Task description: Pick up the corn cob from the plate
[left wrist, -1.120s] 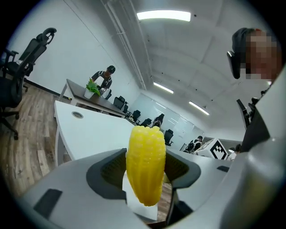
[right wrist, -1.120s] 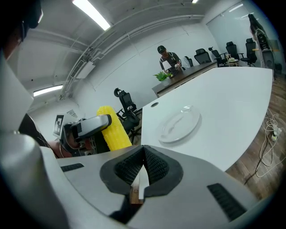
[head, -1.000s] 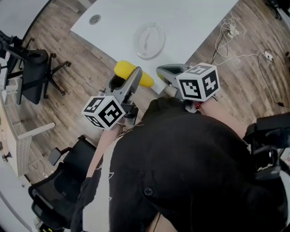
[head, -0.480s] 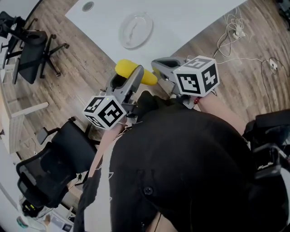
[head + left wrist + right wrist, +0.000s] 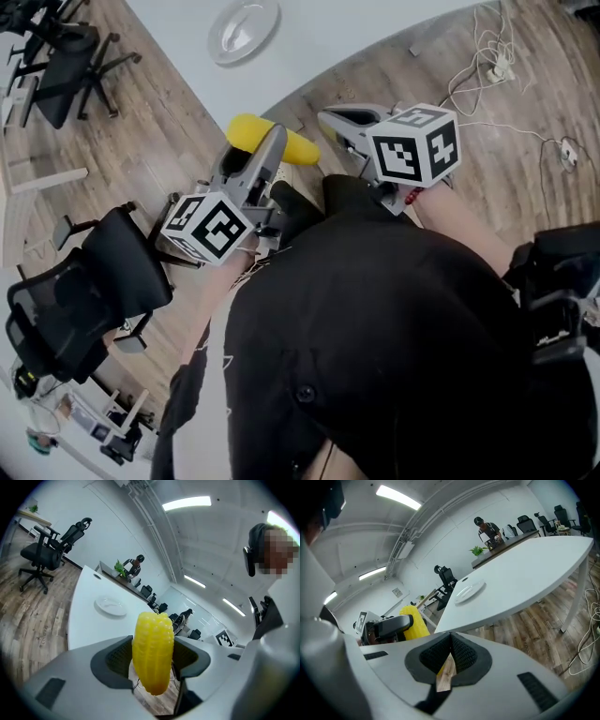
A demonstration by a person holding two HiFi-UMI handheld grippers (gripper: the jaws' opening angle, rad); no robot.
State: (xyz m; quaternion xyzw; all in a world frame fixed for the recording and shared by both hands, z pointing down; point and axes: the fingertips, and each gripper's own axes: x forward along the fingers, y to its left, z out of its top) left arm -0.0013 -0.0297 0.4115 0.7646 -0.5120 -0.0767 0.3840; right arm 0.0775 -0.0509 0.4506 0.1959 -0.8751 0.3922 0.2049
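The yellow corn cob (image 5: 274,140) is clamped between the jaws of my left gripper (image 5: 264,150), held in the air over the wooden floor, off the table. In the left gripper view the corn cob (image 5: 153,651) stands upright between the dark pads (image 5: 114,660) of that gripper (image 5: 152,663). The empty clear plate (image 5: 244,28) lies on the white table (image 5: 375,33), far from both grippers. My right gripper (image 5: 339,123) hangs beside the left one; in its own view the right gripper (image 5: 451,654) has its pads meeting, with nothing between them. The corn cob (image 5: 415,623) shows at that view's left.
Black office chairs (image 5: 61,56) (image 5: 89,291) stand on the wooden floor to the left. Cables and a power strip (image 5: 487,66) lie on the floor to the right. A person (image 5: 487,529) sits at a far desk beyond the table.
Both grippers have drawn back from the table, the left one carrying the corn cob. The plate and table have slid toward the top of the head view.
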